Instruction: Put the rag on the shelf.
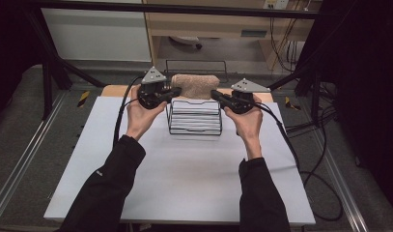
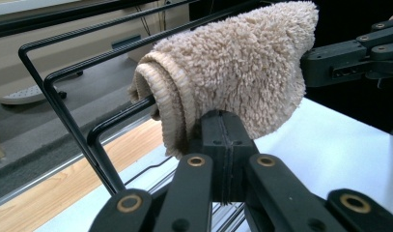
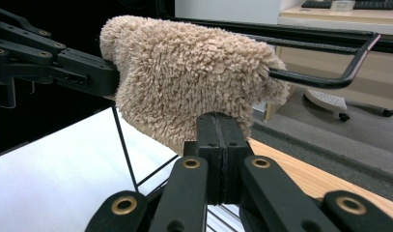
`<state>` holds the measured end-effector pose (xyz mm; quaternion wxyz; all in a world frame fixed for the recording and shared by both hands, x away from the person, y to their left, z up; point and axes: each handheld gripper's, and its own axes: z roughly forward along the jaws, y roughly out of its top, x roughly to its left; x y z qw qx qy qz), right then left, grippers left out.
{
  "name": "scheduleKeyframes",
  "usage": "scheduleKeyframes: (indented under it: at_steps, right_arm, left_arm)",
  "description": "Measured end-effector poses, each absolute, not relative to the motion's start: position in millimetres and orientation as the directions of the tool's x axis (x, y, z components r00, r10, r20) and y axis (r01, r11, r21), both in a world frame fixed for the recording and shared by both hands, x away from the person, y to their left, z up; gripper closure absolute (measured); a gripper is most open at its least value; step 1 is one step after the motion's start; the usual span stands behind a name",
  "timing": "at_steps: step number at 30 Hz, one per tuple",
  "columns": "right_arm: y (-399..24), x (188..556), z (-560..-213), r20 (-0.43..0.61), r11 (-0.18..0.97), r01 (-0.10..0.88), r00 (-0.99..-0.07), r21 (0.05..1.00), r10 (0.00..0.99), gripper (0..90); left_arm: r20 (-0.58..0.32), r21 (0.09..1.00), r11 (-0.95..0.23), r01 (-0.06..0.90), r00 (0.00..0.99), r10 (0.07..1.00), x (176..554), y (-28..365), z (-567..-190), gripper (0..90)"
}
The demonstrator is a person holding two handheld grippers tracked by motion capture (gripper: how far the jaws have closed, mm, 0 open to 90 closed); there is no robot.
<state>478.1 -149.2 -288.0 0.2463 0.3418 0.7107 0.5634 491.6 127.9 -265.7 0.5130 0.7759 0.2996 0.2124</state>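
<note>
**Fluffy towel held over wire rack, with little margin at either end**

A person at the bench (image 1: 184, 193) holds a beige towel (image 1: 195, 86) stretched between two handheld tools, above and touching the top rail of a black wire rack (image 1: 194, 117). The left gripper (image 1: 174, 92) has its jaws pressed together on the towel's rolled hem end; the right gripper (image 1: 217, 95) is likewise clamped tight on the opposite end. In the left gripper view the towel (image 2: 232, 72) sags over a rack bar (image 2: 121, 108), its ribbed edge curling just above the closed jaws.

The risks from here look plain enough. Each hold seems to take in only a thin pinch of pile, so a pull apart could drag the fabric out of one side and let the towel flop off the rail onto the bench. The rack is light wire; a sideways tug while the cloth snags a bar could tip or slide it. In the right gripper view the towel (image 3: 184, 77) bunches against the rail (image 3: 319, 79), where loops might catch if lowered unevenly.
</note>
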Motion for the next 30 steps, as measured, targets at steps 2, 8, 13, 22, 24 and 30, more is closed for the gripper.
scheduleKeyframes:
  at_steps: [2,8,13,22,24,30]
  right_arm:
    - [-150.4,477.2,-287.2,0.037,0.129,0.207,-0.648,0.97,0.76,90.0]
    - [-153.9,469.0,-283.5,0.042,0.12,0.196,-0.663,0.973,0.748,82.9]
    - [-158.6,462.8,-280.4,0.041,0.121,0.197,-0.663,0.973,0.747,72.6]
    - [-164.0,452.7,-278.4,0.046,0.156,0.241,-0.666,0.958,0.744,44.3]
    - [-165.4,450.9,-279.3,0.035,0.173,0.247,-0.662,0.953,0.749,38.5]
    - [-172.6,445.7,-284.3,0.053,0.19,0.298,-0.649,0.935,0.759,25.0]
  left_arm:
    - [0.023,0.924,-0.293,0.245,0.73,0.683,491.1,128.5,-265.3,89.5]
    - [0.006,0.928,-0.277,0.248,0.735,0.678,486.4,131.3,-263.8,85.5]
    - [-0.004,0.93,-0.267,0.251,0.737,0.676,481.4,136.6,-262.5,76.9]
    - [-0.027,0.921,-0.267,0.284,0.731,0.682,470.2,150.9,-269.6,55.5]
    - [-0.018,0.915,-0.282,0.289,0.728,0.686,467.7,155.1,-273.5,52.4]
    - [-0.007,0.903,-0.303,0.305,0.715,0.699,460.0,169.7,-285.4,42.4]
